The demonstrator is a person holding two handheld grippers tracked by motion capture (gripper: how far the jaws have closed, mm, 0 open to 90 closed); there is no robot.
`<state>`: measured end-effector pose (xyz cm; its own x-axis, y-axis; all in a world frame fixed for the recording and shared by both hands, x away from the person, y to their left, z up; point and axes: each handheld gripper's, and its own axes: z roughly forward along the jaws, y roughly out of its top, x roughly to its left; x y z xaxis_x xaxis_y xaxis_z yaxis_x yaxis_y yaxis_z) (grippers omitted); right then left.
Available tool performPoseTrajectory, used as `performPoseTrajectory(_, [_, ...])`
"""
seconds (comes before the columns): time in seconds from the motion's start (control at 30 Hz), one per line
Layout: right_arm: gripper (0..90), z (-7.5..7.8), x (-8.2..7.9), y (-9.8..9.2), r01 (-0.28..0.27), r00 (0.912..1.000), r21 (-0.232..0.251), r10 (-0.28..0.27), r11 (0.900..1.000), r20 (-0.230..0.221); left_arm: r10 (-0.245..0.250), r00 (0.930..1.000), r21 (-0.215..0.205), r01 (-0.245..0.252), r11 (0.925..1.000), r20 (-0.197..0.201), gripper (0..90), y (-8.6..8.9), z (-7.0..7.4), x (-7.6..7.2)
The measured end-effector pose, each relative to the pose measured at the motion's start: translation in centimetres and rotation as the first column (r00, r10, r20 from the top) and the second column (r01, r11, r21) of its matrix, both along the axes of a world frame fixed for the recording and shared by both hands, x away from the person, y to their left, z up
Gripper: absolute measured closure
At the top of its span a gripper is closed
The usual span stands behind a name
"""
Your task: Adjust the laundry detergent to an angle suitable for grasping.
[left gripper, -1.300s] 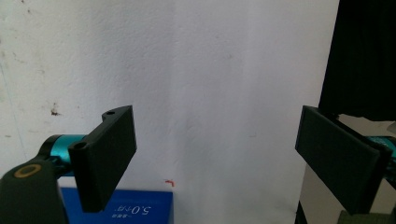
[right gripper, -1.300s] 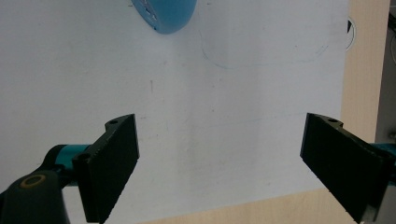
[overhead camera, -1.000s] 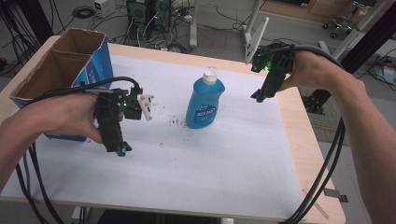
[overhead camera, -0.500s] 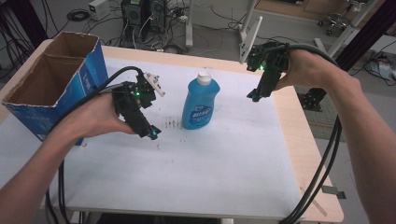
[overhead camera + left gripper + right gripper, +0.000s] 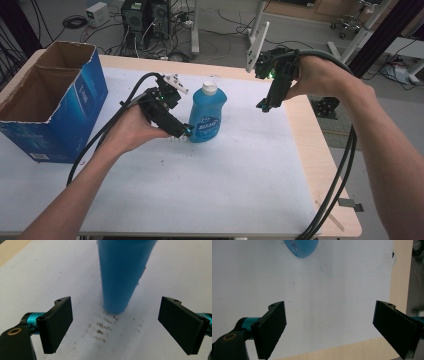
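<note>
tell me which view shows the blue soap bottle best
The high view: the whole blue bottle stands upright with its white cap and label. The left gripper view shows its lower body between open jaws; the right gripper view catches a rounded blue edge.

Bright, even indoor light, soft shadows, close-up blur in the gripper views

The white table cover (image 5: 235,170) is evenly lit in the high view, with only faint shadows under the forearms. In the left gripper view the upright blue plastic soap bottle (image 5: 122,272) is soft and out of focus, casting a weak shadow beside its base. The right gripper view looks slightly hazy, its black jaws dark and flat.
</note>
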<state>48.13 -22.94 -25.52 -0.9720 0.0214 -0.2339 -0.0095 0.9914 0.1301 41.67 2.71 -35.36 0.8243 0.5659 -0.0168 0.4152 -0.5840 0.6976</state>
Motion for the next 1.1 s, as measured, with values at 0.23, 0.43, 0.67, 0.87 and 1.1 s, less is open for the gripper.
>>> performPoseTrajectory(0.23, [11.0,0.1,0.0,-0.1,0.003,1.0,0.006,-0.003,1.0,0.006,0.015,0.9995,-0.062,-0.013,0.998,0.026,12.5,-1.2,-0.9,0.8])
performPoseTrajectory(0.43, [11.0,0.1,0.0,-0.3,0.01,0.9999,0.005,-0.01,1.0,0.007,0.022,0.9996,-0.136,-0.019,0.9906,0.02,12.5,-1.8,-1.7,1.4])
performPoseTrajectory(0.67, [11.0,0.1,0.0,-0.3,0.012,0.9999,0.005,-0.012,1.0,0.012,0.024,0.9993,-0.155,-0.019,0.9878,0.03,12.5,-2.5,-2.2,1.8])
performPoseTrajectory(0.87, [11.0,0.0,0.0,-0.1,0.011,0.9999,0.001,-0.011,1.0,0.013,0.025,0.9991,-0.163,-0.019,0.9864,0.036,12.6,-3.1,-2.5,2.0])
performPoseTrajectory(1.1, [11.0,0.0,0.0,-0.2,0.015,0.9998,0.001,-0.015,1.0,0.015,0.022,0.9987,-0.173,-0.014,0.9848,0.045,15.5,-3.5,-2.7,2.1])
